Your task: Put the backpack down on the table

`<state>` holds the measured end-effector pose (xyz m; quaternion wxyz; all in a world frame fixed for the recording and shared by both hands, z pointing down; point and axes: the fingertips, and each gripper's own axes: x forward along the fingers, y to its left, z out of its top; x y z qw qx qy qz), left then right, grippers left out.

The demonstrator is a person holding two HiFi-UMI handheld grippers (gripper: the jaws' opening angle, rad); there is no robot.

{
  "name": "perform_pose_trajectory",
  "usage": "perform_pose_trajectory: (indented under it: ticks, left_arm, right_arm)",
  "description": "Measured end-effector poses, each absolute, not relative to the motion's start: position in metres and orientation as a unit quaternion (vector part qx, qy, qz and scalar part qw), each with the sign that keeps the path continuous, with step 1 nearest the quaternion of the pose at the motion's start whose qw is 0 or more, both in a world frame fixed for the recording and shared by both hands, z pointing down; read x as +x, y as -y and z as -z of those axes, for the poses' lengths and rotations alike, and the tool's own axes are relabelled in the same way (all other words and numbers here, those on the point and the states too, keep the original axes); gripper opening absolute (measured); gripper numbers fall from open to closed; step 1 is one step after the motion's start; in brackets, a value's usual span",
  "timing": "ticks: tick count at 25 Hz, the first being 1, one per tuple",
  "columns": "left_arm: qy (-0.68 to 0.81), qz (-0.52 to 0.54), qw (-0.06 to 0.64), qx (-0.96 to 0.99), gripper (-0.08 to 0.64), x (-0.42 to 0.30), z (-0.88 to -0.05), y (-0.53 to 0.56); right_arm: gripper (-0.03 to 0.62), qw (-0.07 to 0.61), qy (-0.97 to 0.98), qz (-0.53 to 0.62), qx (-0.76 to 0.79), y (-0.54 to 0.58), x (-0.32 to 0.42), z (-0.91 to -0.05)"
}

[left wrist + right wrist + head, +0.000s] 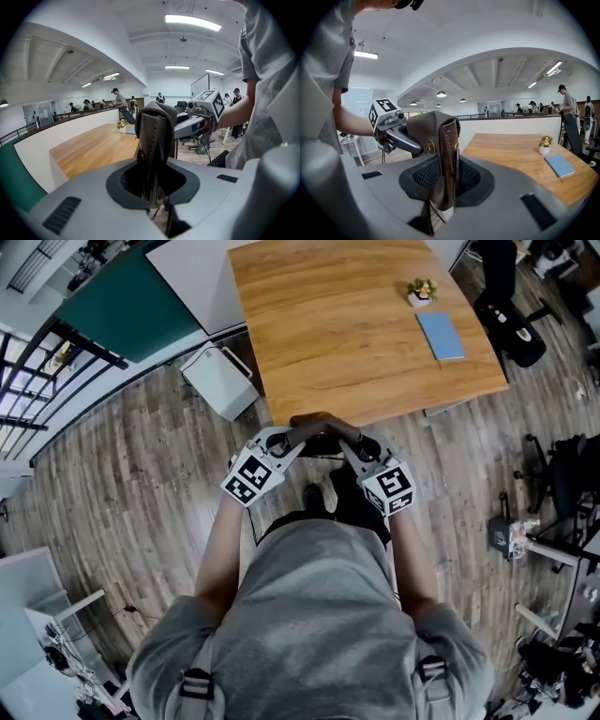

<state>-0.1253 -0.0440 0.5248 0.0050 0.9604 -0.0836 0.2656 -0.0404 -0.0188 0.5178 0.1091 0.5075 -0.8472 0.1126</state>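
We hold the backpack [323,424] up in front of us, right by the near edge of the wooden tabletop [347,334]. We cannot tell if it touches that edge. Only its brown leather top shows well.

The left hand-held gripper [152,180] is clamped on a fold of that leather, and the right hand-held gripper [443,180] is clamped on another fold from the other side. The two tips come close together over the backpack.

On the tabletop there are just two small things. A little potted plant [422,290] and a blue book [441,336] sit near the far right corner, well apart from the backpack.

A white bin [222,381] stands on the wood floor [122,484] beside the tabletop's left corner. A black office chair [511,315] stands at the right side. More gear sits on the floor at the right. Far off in the room, some people stand about, seen small in both gripper views.
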Motion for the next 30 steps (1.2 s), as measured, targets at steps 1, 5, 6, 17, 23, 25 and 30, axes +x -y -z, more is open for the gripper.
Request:
perform_pose_trajectory:
  ticks: [1, 5, 6, 17, 23, 25, 30]
  left_arm:
    - [0.083, -0.266, 0.003, 0.960, 0.067, -0.125, -0.524, 0.044]
    - [0.085, -0.267, -0.003, 0.960, 0.067, -0.124, -0.522, 0.047]
    - [0.087, -0.266, -0.004, 0.960, 0.067, -0.124, -0.522, 0.048]
    - [0.092, -0.259, -0.002, 0.961, 0.067, -0.118, -0.517, 0.057]
    - [0.096, -0.258, -0.005, 0.961, 0.067, -0.114, -0.516, 0.063]
    - [0.097, -0.260, -0.005, 0.961, 0.067, -0.113, -0.516, 0.067]
    - [0.102, -0.261, -0.007, 0.960, 0.067, -0.109, -0.516, 0.082]
  right_arm:
    - [0.083, 0.108, 0.847, -0.112, 0.508, 0.019, -0.040, -0.518]
    - [0.083, 0.105, 0.848, -0.109, 0.507, 0.022, -0.039, -0.516]
    - [0.083, 0.105, 0.849, -0.108, 0.507, 0.023, -0.039, -0.516]
    - [0.083, 0.108, 0.852, -0.097, 0.503, 0.034, -0.033, -0.509]
    - [0.083, 0.110, 0.854, -0.092, 0.501, 0.042, -0.028, -0.508]
    - [0.083, 0.110, 0.854, -0.092, 0.500, 0.046, -0.027, -0.509]
    - [0.083, 0.107, 0.855, -0.092, 0.499, 0.061, -0.023, -0.509]
